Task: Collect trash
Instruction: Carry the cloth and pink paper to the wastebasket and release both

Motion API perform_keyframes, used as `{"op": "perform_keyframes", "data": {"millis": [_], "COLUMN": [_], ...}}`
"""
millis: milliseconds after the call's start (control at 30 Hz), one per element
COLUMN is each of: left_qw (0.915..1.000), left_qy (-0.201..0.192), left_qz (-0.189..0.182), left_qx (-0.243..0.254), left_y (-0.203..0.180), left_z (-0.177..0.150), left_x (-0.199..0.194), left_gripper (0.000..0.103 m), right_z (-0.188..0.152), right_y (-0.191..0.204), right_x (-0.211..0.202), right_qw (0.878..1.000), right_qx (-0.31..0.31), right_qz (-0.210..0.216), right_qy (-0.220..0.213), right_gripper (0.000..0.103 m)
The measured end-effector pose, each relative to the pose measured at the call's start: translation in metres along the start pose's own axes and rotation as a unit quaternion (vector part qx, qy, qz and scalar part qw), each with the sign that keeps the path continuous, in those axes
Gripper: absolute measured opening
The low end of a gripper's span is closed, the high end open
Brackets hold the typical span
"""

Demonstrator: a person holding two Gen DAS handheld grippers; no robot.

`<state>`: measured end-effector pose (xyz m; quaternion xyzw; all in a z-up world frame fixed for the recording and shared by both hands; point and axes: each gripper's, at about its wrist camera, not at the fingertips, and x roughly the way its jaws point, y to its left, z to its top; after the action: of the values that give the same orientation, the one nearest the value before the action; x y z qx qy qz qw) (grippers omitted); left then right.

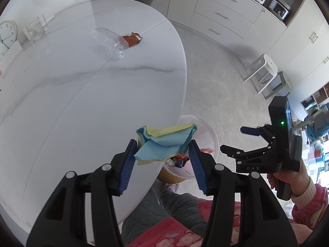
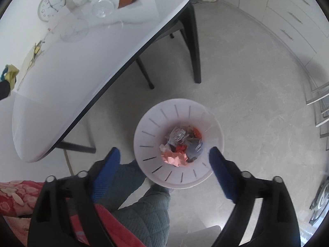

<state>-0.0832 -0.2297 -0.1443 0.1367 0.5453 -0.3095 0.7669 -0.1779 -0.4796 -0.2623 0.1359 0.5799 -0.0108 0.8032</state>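
Observation:
My left gripper [image 1: 162,147] is shut on a crumpled blue and yellow paper [image 1: 164,142] and holds it over the table's near edge, beside the white bin [image 1: 207,142]. The paper also shows at the left edge of the right wrist view [image 2: 10,73]. My right gripper [image 2: 164,154] is open and empty, hovering above the bin [image 2: 156,121], which holds several crumpled wrappers [image 2: 181,146]. The right gripper also shows in the left wrist view [image 1: 242,142]. A clear plastic bottle [image 1: 109,43] and a brown wrapper [image 1: 133,39] lie on the far part of the white table [image 1: 82,103].
A white clock [image 2: 51,6], a clear glass [image 1: 36,29] and yellowish scraps [image 2: 34,55] are on the table [image 2: 61,82]. A dark chair [image 2: 185,41] stands under it. White stools [image 1: 265,72] and drawers [image 1: 222,14] line the far floor. My legs are below the grippers.

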Motion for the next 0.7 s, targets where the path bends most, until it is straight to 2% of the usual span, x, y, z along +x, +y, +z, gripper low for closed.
{"op": "perform_keyframes", "data": {"millis": [167,333,467,567,633,667,700], "left_qw": [0.9997,0.9971,0.9898,0.9822,0.9794,0.9780,0.9773], "left_qy": [0.009,0.022,0.052,0.076,0.089,0.100,0.108], "left_qz": [-0.009,-0.026,-0.052,-0.052,-0.050,-0.049,-0.045], "left_qx": [0.021,0.067,0.122,0.164,0.174,0.177,0.177], "left_y": [-0.017,-0.045,-0.081,-0.105,-0.115,-0.119,-0.122], "left_z": [0.001,0.004,0.007,0.008,0.010,0.011,0.013], "left_x": [0.008,0.020,0.046,0.073,0.087,0.095,0.101], "left_gripper": [0.050,0.050,0.051,0.053,0.056,0.061,0.072], "right_z": [-0.004,-0.009,-0.013,-0.018,-0.022,-0.024,-0.026], "right_y": [-0.020,-0.044,-0.059,-0.071,-0.078,-0.080,-0.082], "right_x": [-0.007,-0.023,-0.036,-0.043,-0.045,-0.046,-0.047], "right_qw": [0.999,0.997,0.994,0.993,0.991,0.991,0.991], "right_qx": [0.026,0.075,0.091,0.103,0.111,0.115,0.118], "right_qz": [-0.022,-0.029,-0.050,-0.056,-0.060,-0.062,-0.062], "right_qy": [0.004,-0.006,-0.026,-0.031,-0.032,-0.032,-0.031], "right_gripper": [0.096,0.096,0.100,0.100,0.100,0.100,0.100]}}
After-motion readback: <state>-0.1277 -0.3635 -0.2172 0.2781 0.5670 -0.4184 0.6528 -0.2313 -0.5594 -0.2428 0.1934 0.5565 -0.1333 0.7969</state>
